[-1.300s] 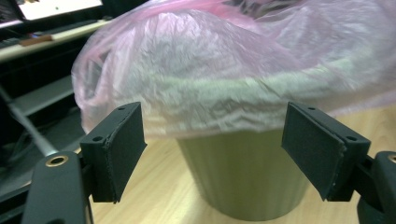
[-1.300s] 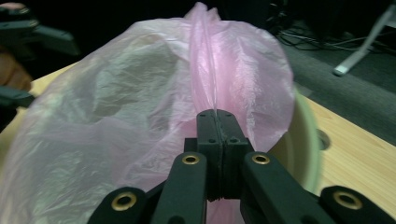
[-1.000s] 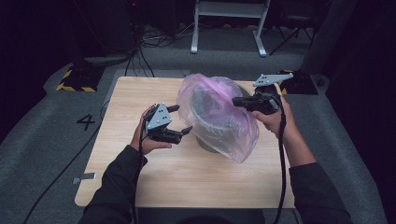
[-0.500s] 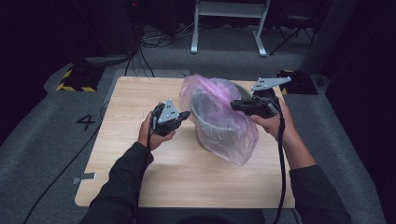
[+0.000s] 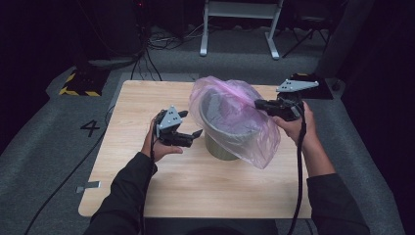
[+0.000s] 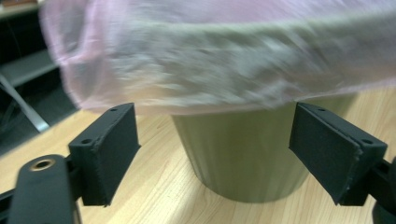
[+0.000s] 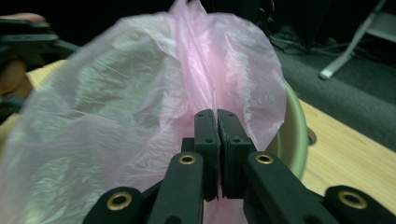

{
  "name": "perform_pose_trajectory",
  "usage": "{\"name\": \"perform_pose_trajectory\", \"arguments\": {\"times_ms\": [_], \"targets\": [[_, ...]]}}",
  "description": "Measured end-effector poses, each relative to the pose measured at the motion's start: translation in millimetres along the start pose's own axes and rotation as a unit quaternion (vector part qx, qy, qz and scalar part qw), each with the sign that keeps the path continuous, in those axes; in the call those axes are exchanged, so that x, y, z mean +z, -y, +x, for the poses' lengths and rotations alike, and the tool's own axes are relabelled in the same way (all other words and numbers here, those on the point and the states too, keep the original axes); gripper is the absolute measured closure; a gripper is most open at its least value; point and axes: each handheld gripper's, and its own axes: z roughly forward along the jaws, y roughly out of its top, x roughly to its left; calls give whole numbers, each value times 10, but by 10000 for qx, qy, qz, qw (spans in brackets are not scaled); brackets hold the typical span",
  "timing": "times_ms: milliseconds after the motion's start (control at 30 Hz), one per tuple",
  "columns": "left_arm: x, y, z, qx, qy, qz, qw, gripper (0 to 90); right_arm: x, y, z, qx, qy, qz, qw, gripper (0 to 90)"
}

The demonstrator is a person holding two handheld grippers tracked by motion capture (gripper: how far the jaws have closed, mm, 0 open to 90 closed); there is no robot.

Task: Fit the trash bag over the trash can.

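On the wooden worktop (image 5: 147,196) a green bin (image 5: 222,147) stood a little right of the middle, with a thin pink plastic bag (image 5: 244,132) draped over its rim and hanging down its right and near sides. The bin was upright, and its grey-lined mouth showed through the film in the high view.

The right claw (image 5: 258,104) was at the bin's far right rim, its jaws pressed together with a fold of the pink bag (image 7: 187,84) pinched between them; in the right gripper view the film rose in a ridge straight out of the closed right claw (image 7: 216,114), and the bin's pale green rim (image 7: 296,130) curved past on the right.

The left claw (image 5: 191,123) was held just left of the bin, level with its upper wall. Its jaws had just been opening and stood wide apart, with nothing pressed between them. In the left gripper view the green bin (image 6: 243,154) and the blurred hem of the bag (image 6: 210,70) lay beyond the open left claw (image 6: 215,154), apart from both pads.
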Motion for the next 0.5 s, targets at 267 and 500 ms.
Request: {"name": "perform_pose_trajectory", "arguments": {"times_ms": [267, 500], "targets": [[15, -50, -6, 571, -530, 7, 9970, 189, 49, 52, -90, 169, -36, 66, 9998, 850], [45, -62, 4, 764, -898, -79, 9930, 383, 50, -43, 88, -98, -187, 31, 9998, 841]]}}
